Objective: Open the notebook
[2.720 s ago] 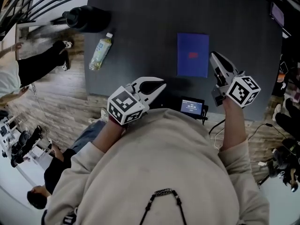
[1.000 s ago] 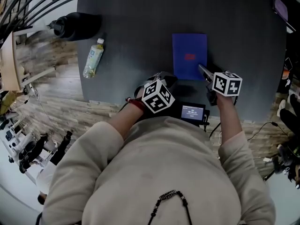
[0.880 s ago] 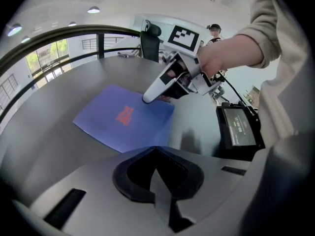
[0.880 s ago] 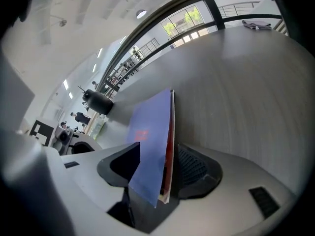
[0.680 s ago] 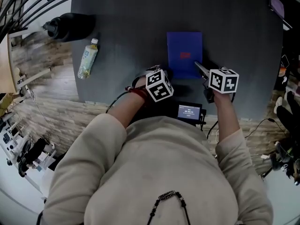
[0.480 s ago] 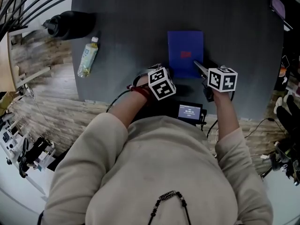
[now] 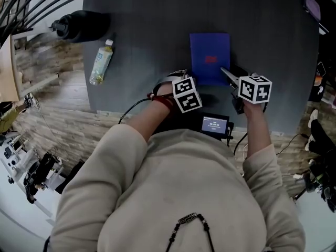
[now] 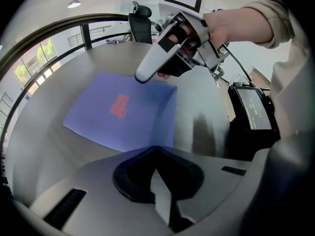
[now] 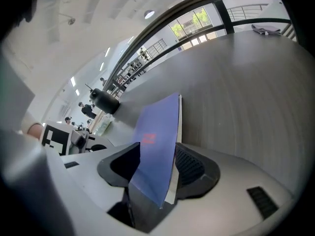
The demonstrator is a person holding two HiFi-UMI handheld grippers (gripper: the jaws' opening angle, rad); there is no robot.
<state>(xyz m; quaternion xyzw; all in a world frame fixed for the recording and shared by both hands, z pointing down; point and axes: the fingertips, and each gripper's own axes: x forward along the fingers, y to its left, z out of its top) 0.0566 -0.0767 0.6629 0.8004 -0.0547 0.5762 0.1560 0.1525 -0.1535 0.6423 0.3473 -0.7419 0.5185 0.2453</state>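
Blue notebook (image 7: 209,56) lies flat on the dark table (image 7: 152,25), cover down. Right gripper (image 7: 226,74) stands at its 4 o'clock, jaws clamped narrow on the corner, cover and pages between them. Left gripper (image 8: 153,151) stands at its 7 o'clock, jaws together, tips at the near edge. Bottle (image 7: 101,62) lies at 9 o'clock, well apart.

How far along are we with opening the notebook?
Done: both grippers are at the notebook. In hand: the right gripper pinches its near right corner; the left gripper, shut, sits at the near edge. Left: lifting the cover, which lies flat.
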